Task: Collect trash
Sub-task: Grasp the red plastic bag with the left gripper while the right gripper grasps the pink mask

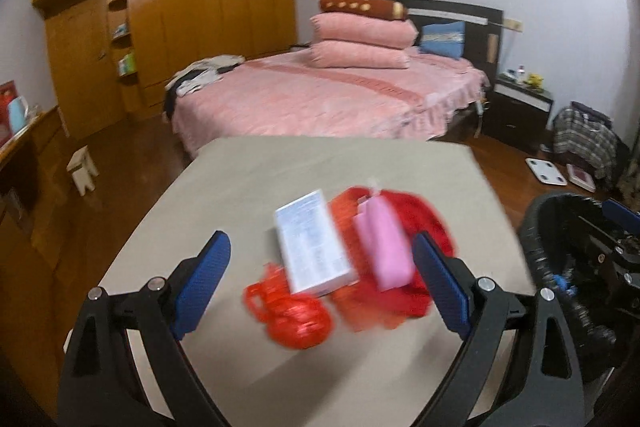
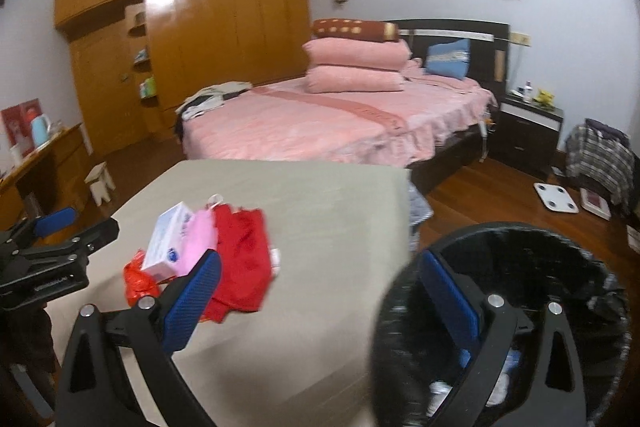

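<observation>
Left gripper (image 1: 320,283) released, jaws wide and empty, over table (image 1: 248,179) above white box (image 1: 314,247), pink packet (image 1: 386,247) and red bags (image 1: 296,319). Right gripper (image 2: 320,307) released, empty, beside black-lined bin (image 2: 532,267).

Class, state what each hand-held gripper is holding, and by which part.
Nothing is held: the left hand-held gripper and right hand-held gripper both stand open and empty.
</observation>
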A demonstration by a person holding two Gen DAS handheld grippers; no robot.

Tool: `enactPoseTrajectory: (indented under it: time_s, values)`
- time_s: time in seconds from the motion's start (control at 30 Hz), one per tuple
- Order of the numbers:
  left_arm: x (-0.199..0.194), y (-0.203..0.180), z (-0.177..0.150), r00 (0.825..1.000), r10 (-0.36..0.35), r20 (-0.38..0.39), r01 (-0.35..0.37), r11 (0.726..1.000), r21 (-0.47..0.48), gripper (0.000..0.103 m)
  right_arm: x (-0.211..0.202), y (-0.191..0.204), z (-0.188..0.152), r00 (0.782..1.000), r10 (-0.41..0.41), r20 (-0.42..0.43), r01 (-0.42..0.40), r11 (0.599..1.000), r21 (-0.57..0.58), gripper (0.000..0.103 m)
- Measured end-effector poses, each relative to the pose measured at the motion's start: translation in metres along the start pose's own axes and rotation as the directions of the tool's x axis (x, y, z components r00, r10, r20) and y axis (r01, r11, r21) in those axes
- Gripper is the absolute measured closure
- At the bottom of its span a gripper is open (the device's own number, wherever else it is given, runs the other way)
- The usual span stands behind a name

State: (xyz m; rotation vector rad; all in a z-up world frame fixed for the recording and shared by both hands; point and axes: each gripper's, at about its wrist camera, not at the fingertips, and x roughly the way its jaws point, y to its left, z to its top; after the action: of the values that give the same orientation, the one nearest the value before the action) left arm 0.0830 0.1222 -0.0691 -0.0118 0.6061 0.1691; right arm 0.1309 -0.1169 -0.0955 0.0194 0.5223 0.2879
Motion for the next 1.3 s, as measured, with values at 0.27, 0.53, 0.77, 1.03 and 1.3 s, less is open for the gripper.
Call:
enactPoseTrajectory:
  time_s: [0.27,0.53,0.77,1.03,1.3]
  values:
    - [0.026,0.033,-0.022,0.998,0.017,-0.068,-0.020,0.999,-0.036,0.013,0.028,0.027,-0.016,0.999,0.007,-0.031,-0.008,0.999,-0.034,0.006]
    - [0.053,0.038,-0.042,0.991,0.027,-0.129,-0.033,0.999,-0.043,0.014,0.046,0.031,-0.023,0.997,0.002,-0.081,-0.004,1.000,-0.026,0.006]
    - [0.076,0.039,-0.050,0.979,0.014,-0.202,-0.028,0.997,-0.066,0.021,0.053,0.030,-0.029,0.993,0.017,-0.117,-0.020,0.999,-0.028,0.006]
    - [0.086,0.031,-0.060,0.970,-0.048,-0.237,0.030,0.997,-0.078,0.047,0.057,0.026,-0.031,0.991,0.018,-0.132,-0.021,1.000,-0.020,0.006]
    - [0.074,0.033,-0.062,0.974,-0.082,-0.213,0.061,0.993,-0.103,0.067,0.056,0.036,-0.030,0.990,0.032,-0.138,-0.038,0.999,-0.037,0.006]
